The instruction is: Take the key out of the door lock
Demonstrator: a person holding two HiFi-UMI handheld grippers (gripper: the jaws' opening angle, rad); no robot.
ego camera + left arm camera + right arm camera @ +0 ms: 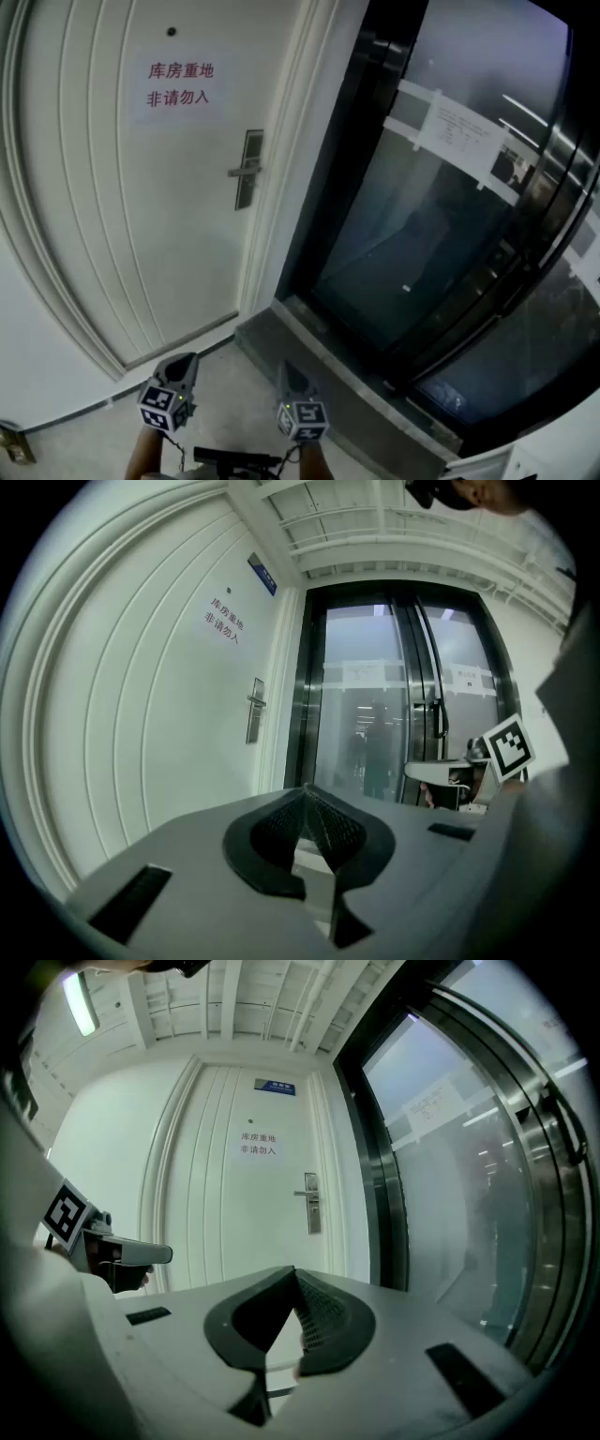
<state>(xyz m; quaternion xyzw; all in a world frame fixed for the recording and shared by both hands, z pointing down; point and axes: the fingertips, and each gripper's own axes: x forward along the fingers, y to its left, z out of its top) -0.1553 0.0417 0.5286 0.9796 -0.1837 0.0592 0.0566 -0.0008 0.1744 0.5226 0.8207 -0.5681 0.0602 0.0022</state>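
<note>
Both grippers are held low, well apart from the door [103, 216]; the left gripper [184, 362] is clenched, nothing between its jaws; the right gripper [290, 369] likewise, jaws together and empty; the lock [248, 169] is near the door's right edge, below the sign [180, 82]; the key is too small to make out.

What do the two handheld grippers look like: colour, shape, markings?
The left gripper and the right gripper both have grey, wedge-shaped shells that taper toward the jaws, lined with black ribbed pads. Each carries a white cube printed with black square markers. Dark rectangular slots are cut into the shells. No sleeves are visible.
</note>
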